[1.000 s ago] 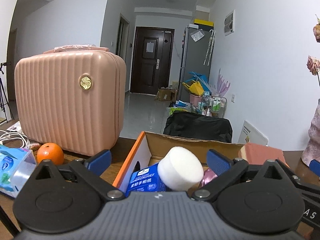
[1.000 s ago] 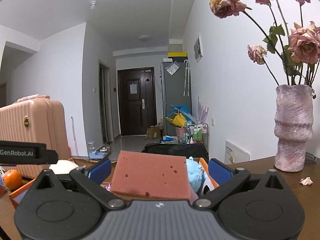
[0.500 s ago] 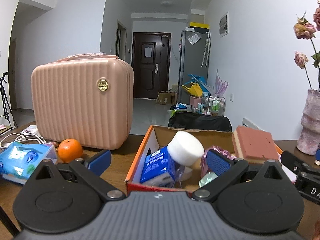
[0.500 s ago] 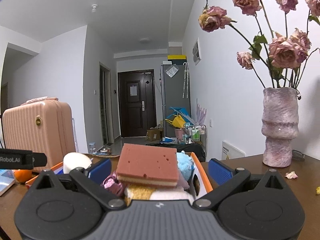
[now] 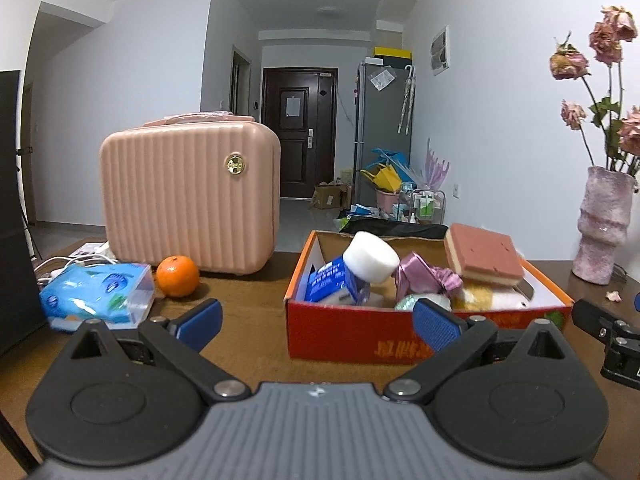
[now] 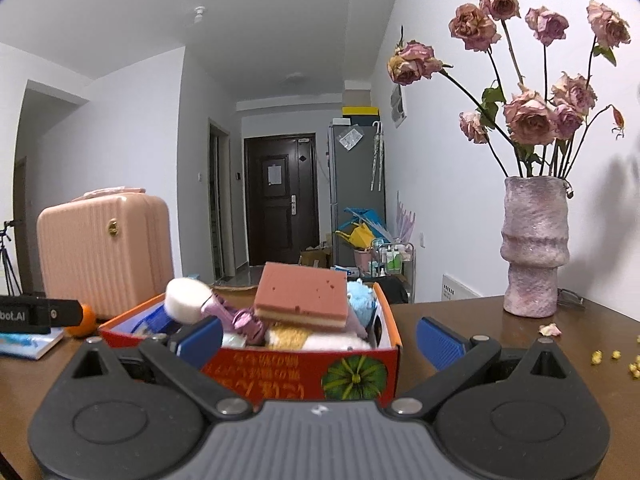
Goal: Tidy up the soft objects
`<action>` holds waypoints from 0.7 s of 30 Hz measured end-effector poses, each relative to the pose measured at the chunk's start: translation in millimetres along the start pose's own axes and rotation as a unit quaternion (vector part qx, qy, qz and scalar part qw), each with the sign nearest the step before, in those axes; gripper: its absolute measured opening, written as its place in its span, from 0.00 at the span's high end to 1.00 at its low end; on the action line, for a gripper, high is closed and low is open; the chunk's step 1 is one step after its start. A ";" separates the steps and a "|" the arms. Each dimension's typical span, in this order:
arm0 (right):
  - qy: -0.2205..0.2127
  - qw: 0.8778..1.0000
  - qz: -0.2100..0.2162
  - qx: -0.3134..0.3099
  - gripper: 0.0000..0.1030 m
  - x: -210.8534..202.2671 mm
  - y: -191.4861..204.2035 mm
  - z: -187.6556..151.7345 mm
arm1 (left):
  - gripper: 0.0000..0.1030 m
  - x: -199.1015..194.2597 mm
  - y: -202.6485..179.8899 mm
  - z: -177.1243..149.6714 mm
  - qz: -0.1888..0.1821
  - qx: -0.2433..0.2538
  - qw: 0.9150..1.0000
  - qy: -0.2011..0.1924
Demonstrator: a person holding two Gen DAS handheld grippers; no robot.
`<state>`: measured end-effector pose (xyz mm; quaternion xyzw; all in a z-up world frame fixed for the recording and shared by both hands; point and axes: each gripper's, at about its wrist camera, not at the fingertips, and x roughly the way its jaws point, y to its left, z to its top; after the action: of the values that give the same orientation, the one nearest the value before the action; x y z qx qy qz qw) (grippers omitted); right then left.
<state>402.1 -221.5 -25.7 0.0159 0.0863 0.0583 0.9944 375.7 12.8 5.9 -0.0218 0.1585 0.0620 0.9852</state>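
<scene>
On the brown counter (image 5: 248,320) a ribbed pink suitcase (image 5: 188,196) stands upright behind the rest, and to its right sits a red cardboard box (image 5: 360,336) heaped with soft things: a pink sponge (image 5: 484,254) lies flat on top at the right, a white foam cylinder (image 5: 372,258) leans on a blue tissue pack (image 5: 332,282), and a crumpled purple bow (image 5: 424,276) sits between them. Both claws hang empty just short of the box with jaws spread wide, the left claw (image 5: 316,320) before its left front corner, the right claw (image 6: 320,338) at its front wall. A pink vase of dried roses (image 6: 534,248) stands off to the right, while a blue wipes packet (image 5: 96,294) and an orange (image 5: 177,276) rest near the suitcase's foot.
</scene>
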 end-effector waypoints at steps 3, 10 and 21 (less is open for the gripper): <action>0.007 1.000 0.002 -0.004 0.00 -18.7 -0.9 -2.7 | 0.00 -18.7 4.0 -6.8 -0.004 0.002 1.000 0.002; 0.033 0.999 0.004 -0.020 0.00 -65.1 2.5 -11.2 | 0.00 -70.1 7.8 -25.8 -0.021 0.009 1.000 0.006; 0.057 0.998 0.013 -0.026 0.00 -146.6 10.1 -23.5 | 0.00 -152.2 12.6 -57.5 -0.050 0.026 0.998 0.008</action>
<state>253.4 -228.4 -23.5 -0.0126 0.1410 0.0742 0.9871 212.9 4.2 -1.0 -0.0050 0.1670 0.0083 0.9859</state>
